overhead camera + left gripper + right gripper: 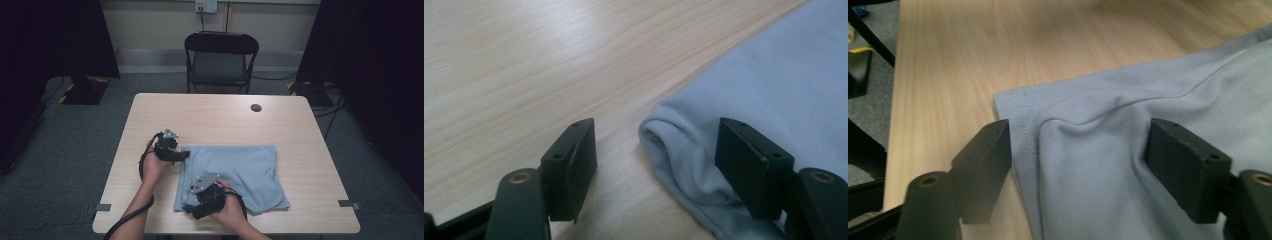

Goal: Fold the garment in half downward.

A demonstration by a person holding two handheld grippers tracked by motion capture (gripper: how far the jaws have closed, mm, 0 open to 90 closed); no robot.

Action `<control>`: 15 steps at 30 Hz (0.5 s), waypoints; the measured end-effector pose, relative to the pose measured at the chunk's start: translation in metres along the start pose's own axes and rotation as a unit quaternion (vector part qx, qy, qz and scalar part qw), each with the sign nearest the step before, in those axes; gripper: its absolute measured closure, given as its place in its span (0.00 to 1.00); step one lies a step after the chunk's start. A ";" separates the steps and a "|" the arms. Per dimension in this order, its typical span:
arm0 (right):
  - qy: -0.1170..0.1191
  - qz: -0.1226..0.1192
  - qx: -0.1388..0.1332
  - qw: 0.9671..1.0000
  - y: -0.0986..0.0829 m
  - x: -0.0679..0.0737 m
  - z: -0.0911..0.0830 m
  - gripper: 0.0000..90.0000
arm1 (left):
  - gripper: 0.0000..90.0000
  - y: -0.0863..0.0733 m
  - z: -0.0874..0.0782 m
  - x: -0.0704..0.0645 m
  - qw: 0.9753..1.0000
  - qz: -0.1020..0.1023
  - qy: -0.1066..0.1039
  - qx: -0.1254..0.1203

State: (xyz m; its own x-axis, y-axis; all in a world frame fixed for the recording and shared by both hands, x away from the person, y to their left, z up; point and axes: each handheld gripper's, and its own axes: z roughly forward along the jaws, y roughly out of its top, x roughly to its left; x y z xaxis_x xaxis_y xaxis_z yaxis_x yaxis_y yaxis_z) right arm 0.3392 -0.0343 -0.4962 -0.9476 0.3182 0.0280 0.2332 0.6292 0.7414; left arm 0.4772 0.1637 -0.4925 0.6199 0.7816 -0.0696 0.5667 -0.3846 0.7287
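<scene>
High view alone shows the chair (221, 60) behind the table (215, 117); left claw (656, 165) and right claw (1078, 165) spread, each straddling the blue cloth's (240, 170) edge

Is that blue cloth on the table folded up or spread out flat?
Folded. The blue cloth lies as a compact rectangle, and the left gripper view shows a doubled, rolled edge at its corner.
</scene>
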 end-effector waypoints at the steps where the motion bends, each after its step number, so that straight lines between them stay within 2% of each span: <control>1: -0.004 -0.003 0.002 1.000 0.000 0.000 0.000 0.35 | 0.38 0.000 0.000 -0.001 1.000 0.001 0.000 0.001; 3: -0.008 -0.010 0.004 1.000 0.000 0.000 0.000 0.38 | 0.40 0.000 0.001 -0.002 1.000 0.004 0.001 0.006; 5: -0.010 -0.013 -0.001 1.000 -0.001 -0.001 0.000 0.41 | 0.44 0.001 0.002 -0.004 1.000 0.015 0.003 0.009; 10: -0.020 -0.002 -0.008 1.000 -0.003 0.000 -0.001 0.51 | 0.52 0.003 0.002 -0.007 1.000 0.026 -0.001 0.016; 15: -0.029 0.004 -0.008 1.000 -0.003 0.000 -0.003 0.62 | 0.66 0.004 0.002 -0.010 0.999 0.037 -0.011 0.019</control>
State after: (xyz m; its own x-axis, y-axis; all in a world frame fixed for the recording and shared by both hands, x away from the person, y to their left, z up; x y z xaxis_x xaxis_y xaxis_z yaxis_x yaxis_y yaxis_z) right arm 0.3378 -0.0384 -0.4968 -0.9317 0.3633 -0.0050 0.2358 0.6151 0.7524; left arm 0.4739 0.1532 -0.4900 0.6730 0.7390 -0.0314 0.5381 -0.4600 0.7063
